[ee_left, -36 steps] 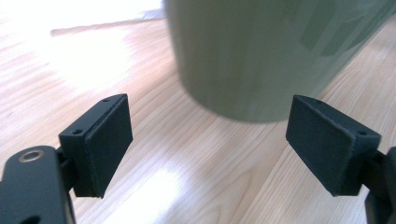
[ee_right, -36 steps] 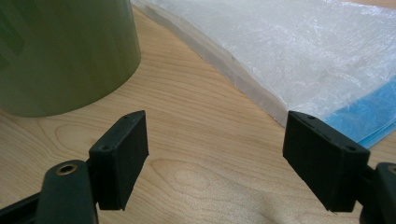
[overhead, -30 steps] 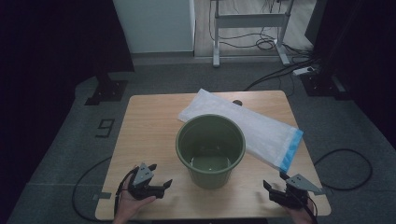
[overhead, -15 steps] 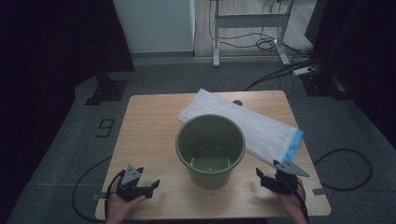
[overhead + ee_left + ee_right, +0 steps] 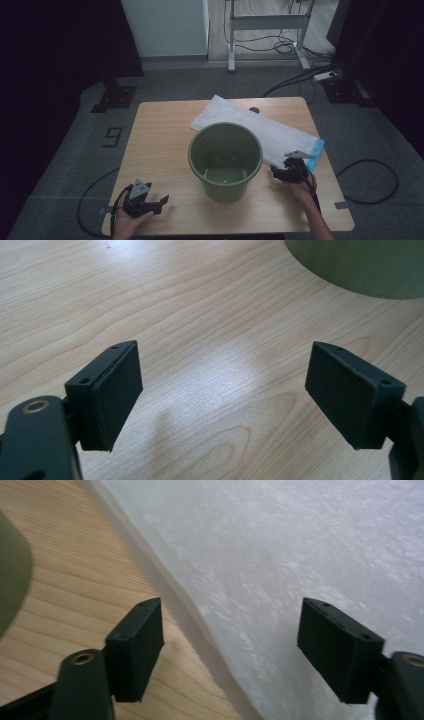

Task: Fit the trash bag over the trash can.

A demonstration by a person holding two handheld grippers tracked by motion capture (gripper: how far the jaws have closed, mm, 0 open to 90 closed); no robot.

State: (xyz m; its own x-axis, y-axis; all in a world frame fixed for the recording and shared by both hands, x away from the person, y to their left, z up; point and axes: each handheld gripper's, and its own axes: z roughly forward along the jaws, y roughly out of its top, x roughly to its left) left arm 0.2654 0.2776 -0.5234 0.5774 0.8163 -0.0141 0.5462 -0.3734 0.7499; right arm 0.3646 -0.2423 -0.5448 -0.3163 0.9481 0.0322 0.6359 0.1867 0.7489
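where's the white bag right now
In the high view the white bag lies flat on the table, behind and right of the green bucket; the right tongs hover open over its near edge.

2 black grippers (image 5: 150, 205) (image 5: 283, 172) with flat rectangular fingers (image 5: 120, 390), grey triangular top plates, trailing black cables

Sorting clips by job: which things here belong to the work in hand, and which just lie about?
In the job:
- white bag, right gripper open at its edge
- green bucket

Lying about:
- small dark object behind the bag
- floor cables
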